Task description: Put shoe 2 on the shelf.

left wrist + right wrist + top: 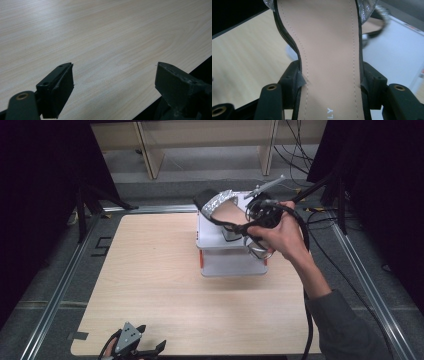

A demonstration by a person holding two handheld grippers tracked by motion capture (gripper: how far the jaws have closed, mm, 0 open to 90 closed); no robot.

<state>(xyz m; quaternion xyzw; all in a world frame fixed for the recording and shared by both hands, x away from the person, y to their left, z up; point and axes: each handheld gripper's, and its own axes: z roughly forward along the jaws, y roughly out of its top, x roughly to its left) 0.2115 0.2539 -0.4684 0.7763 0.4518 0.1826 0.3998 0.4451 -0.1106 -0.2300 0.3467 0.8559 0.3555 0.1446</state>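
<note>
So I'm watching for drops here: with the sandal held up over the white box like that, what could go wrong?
The right gripper pinches the sandal only across the narrow waist of its sole, so the longer toe end could swing or twist out. It hangs above the white box, whose edge the loose silver strap might snag. The left gripper rests open at the table's near edge, too far off to steady it.
</note>
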